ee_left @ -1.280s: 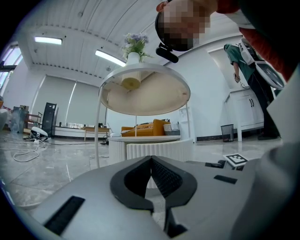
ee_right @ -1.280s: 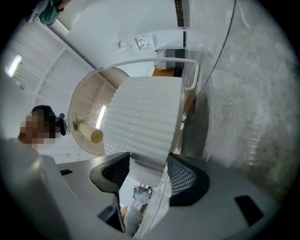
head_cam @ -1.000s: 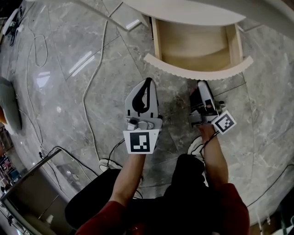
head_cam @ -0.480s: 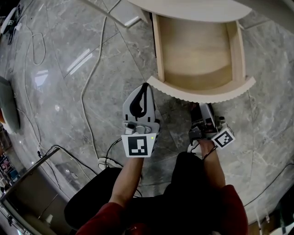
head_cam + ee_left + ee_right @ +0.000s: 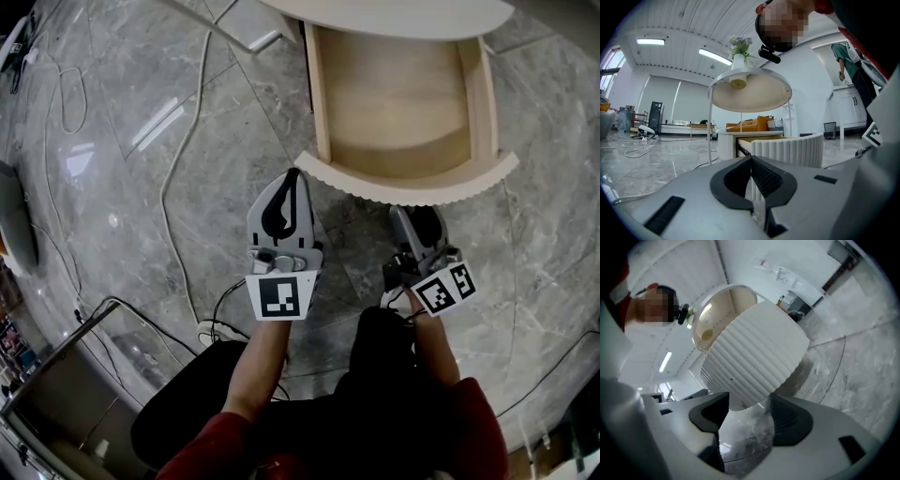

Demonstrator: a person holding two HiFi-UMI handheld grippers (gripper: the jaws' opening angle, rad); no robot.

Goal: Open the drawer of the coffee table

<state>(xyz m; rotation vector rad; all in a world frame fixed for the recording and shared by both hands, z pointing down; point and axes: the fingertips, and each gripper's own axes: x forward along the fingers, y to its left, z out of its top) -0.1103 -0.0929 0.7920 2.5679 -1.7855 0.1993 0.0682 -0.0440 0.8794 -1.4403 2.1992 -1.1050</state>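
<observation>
The coffee table's drawer (image 5: 398, 103) stands pulled well out at the upper centre of the head view. Its ribbed front (image 5: 403, 186) curves just above the two grippers: the left gripper (image 5: 292, 178) has its jaws pressed together on nothing, and the right gripper (image 5: 413, 216) holds its jaws apart and empty just below that front. With the opening apparently done, the sound finish is judged to be drawing both tools straight back without knocking the front. The table top (image 5: 394, 14) is cut off at the upper edge and hides the drawer's back, and no handle can be made out.
</observation>
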